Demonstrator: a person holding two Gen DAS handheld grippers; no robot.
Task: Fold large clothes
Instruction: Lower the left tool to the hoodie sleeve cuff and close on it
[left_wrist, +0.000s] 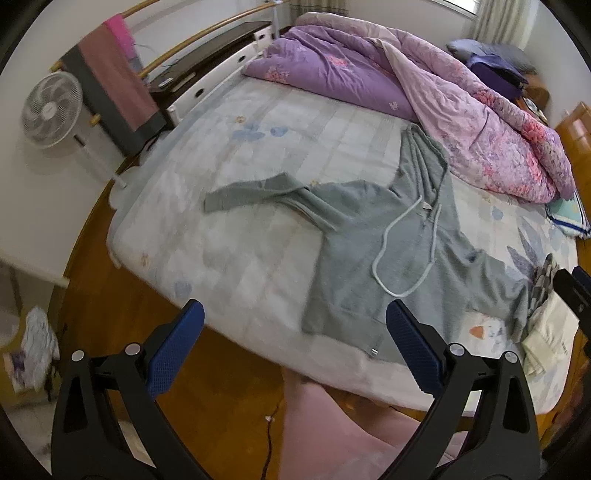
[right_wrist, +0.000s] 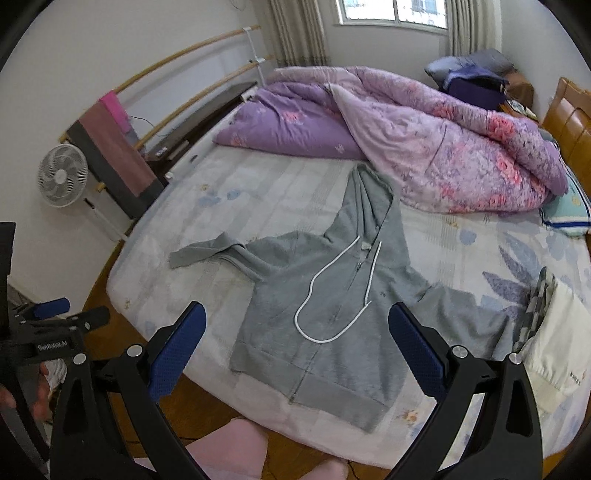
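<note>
Daylight from a far window falls on a bedroom, and your work lies on the bed (right_wrist: 258, 192), spread over its pale patterned sheet near the front edge. That grey hoodie (right_wrist: 325, 314) rests face up, zip closed, hood pointing to the far side toward the heaped purple quilt (right_wrist: 443, 147). One sleeve (right_wrist: 207, 253) stretches left; the other runs right toward a small pile of clothes (right_wrist: 550, 332) at the near right. Its white drawcord (right_wrist: 332, 295) loops loosely across the chest.

Expect soft, limp fleece with some weight: it should drape and sag, not hold a shape, and the cord may trail. You would likely do best pinching a cuff or a shoulder seam, or the ribbed hem corners nearest you, where the cloth is thicker.

Your left hand-held gripper (left_wrist: 295, 347) hangs above the bed's near edge, jaws spread wide, holding nothing. Your right hand-held gripper (right_wrist: 297, 349) hovers likewise over the hem, spread and empty. A standing fan (right_wrist: 62, 181) waits at the far left wall.
</note>
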